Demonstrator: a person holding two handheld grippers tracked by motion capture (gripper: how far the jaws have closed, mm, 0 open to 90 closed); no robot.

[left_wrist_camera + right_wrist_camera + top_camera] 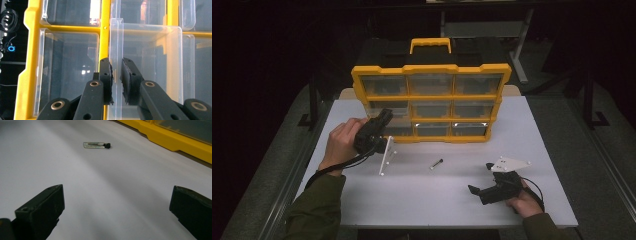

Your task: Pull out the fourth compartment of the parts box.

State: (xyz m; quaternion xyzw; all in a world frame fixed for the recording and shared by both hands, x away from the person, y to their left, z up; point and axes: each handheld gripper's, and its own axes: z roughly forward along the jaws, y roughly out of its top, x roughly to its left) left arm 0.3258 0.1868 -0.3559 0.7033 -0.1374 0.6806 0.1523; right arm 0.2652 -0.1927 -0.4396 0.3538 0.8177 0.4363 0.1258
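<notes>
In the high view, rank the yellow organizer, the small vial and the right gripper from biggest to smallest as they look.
1. Yellow organizer, far the largest, though it stands farthest from the camera.
2. Right gripper, mid-sized; being nearer the camera may flatter it.
3. Vial, a tiny sliver lying on the white table.

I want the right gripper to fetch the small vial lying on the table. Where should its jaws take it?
Grip the vial across its clear barrel, mid-length, coming from above with the jaws astride its long axis. It lies flat on the table, black cap at one end, so the ends offer little hold.
</notes>
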